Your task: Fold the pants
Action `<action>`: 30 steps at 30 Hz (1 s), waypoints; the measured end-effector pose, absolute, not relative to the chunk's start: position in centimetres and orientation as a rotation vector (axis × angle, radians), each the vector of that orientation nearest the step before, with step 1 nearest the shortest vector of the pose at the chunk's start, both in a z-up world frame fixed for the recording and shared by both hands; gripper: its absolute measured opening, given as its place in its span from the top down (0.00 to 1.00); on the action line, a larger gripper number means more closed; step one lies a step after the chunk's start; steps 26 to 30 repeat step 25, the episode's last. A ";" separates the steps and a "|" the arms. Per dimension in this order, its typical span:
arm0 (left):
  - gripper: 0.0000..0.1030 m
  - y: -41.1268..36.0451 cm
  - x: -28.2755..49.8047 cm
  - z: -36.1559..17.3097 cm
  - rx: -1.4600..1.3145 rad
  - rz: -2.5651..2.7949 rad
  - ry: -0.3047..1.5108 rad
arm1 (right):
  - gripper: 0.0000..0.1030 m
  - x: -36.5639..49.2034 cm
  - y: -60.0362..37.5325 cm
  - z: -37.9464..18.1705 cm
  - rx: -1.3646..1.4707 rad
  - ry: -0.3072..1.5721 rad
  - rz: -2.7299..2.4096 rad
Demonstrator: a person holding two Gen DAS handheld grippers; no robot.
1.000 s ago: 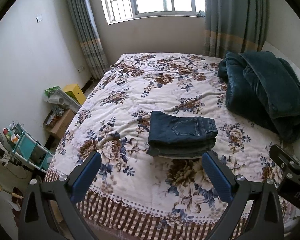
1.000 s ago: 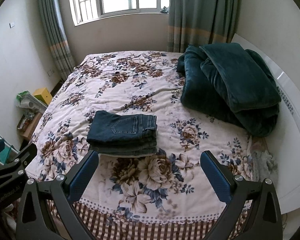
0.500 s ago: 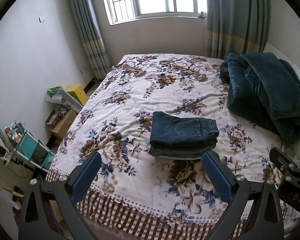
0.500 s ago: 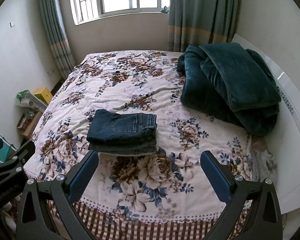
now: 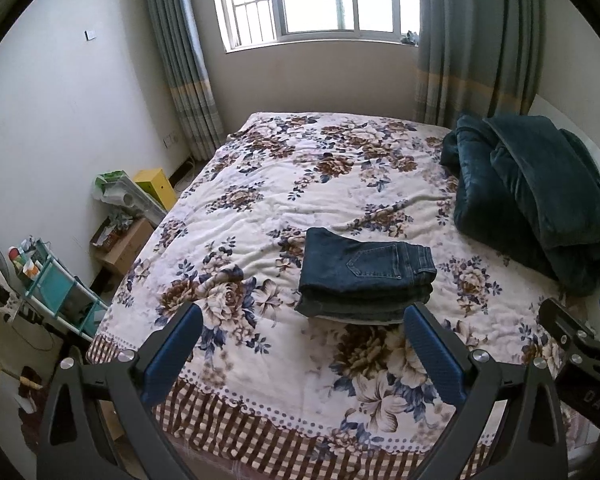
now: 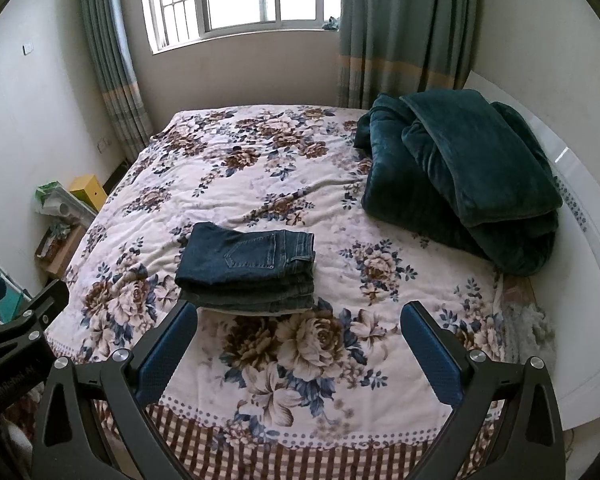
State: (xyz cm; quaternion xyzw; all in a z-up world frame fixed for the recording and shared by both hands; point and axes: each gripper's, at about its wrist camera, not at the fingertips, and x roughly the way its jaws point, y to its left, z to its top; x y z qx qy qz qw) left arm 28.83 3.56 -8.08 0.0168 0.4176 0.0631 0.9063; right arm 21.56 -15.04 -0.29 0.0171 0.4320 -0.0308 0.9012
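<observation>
Dark blue denim pants point(image 5: 364, 276) lie folded in a neat rectangular stack on the floral bedspread point(image 5: 300, 184), back pocket facing up. They also show in the right wrist view point(image 6: 248, 270). My left gripper point(image 5: 302, 316) is open and empty, held back from the bed's near edge, short of the stack. My right gripper point(image 6: 298, 316) is open and empty too, beside the left one, with the stack ahead and to its left. Neither gripper touches the pants.
A folded dark teal blanket point(image 5: 528, 196) lies on the bed's right side by the white headboard point(image 6: 580, 248). On the floor to the left stand a teal rack point(image 5: 56, 288), cardboard boxes point(image 5: 120, 240) and a yellow box point(image 5: 156, 186). Window and curtains are behind.
Both grippers have drawn slightly back and up from the bed. The folded pants have not moved.
</observation>
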 end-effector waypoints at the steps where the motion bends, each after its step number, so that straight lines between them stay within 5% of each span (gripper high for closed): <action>1: 0.00 3.6 28.8 -8.1 0.035 0.130 0.862 | 0.00 21.7 -15.0 -0.2 0.035 0.892 -0.064; 30: 0.00 3.4 27.7 -6.9 0.030 0.148 0.812 | 0.00 20.9 -15.0 1.3 0.043 0.856 -0.069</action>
